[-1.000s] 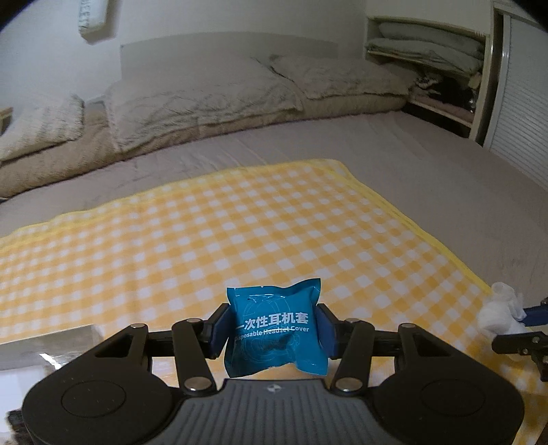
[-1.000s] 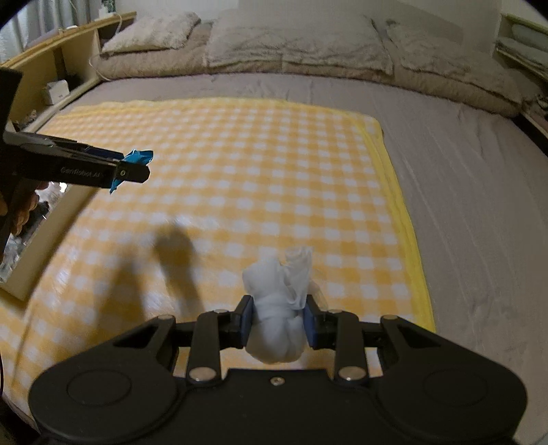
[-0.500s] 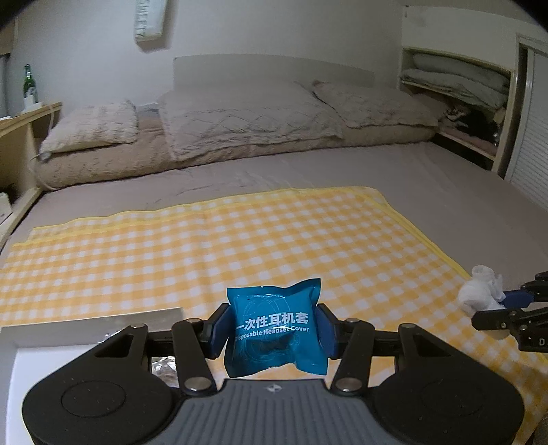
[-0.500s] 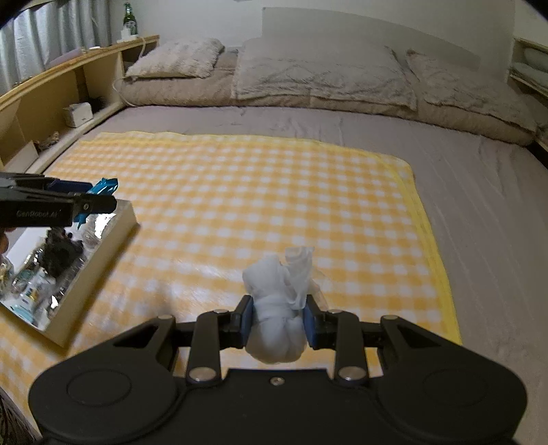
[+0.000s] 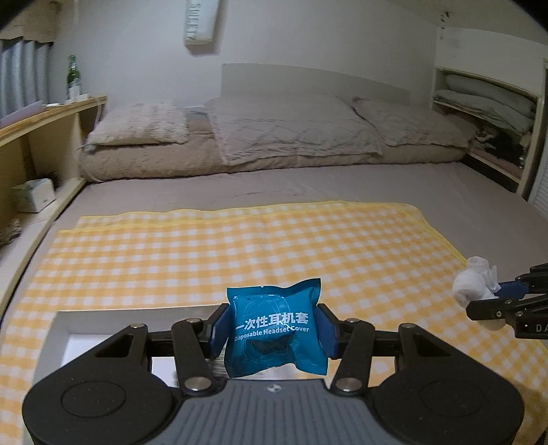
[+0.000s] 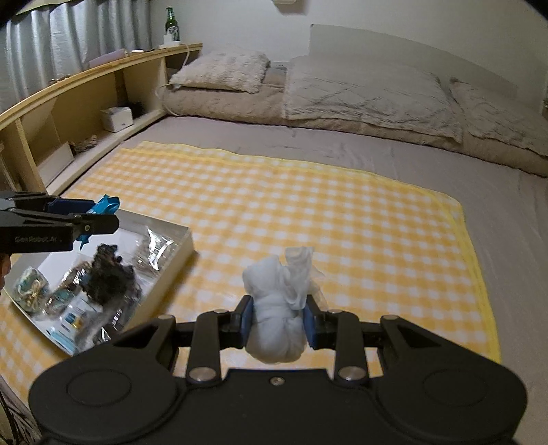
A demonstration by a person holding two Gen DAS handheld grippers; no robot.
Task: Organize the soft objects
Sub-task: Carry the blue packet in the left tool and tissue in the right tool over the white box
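The left gripper [image 5: 273, 333] has its jaws closed on a blue packet [image 5: 274, 328], a puffy foil pouch with crimped edges and white lettering that reads "Disposable Headset Cover" under a line of Chinese characters; the blue pads press into its two sides so it stands upright, in the air above the near end of a white tray [image 6: 171, 263]. The right gripper [image 6: 277, 321] has its jaws clamped on a white cloth bundle [image 6: 279, 308], a soft rolled wad with a thin, gauzy tuft sticking up from its top, held above the yellow checked blanket [image 6: 308, 212]. From the left wrist view that bundle [image 5: 474, 284] shows at the right edge, well apart from the packet. The tray lies on the left part of the blanket and holds a dark fuzzy lump [image 6: 109, 274] and several shiny wrapped items that are too blurred to tell apart. The blanket is spread flat on a grey bed [image 6: 507, 219]. Further back lie beige pillows [image 5: 291, 130] against the headboard, and a wooden shelf [image 6: 85, 89] along the left side carries a green bottle [image 6: 172, 25].
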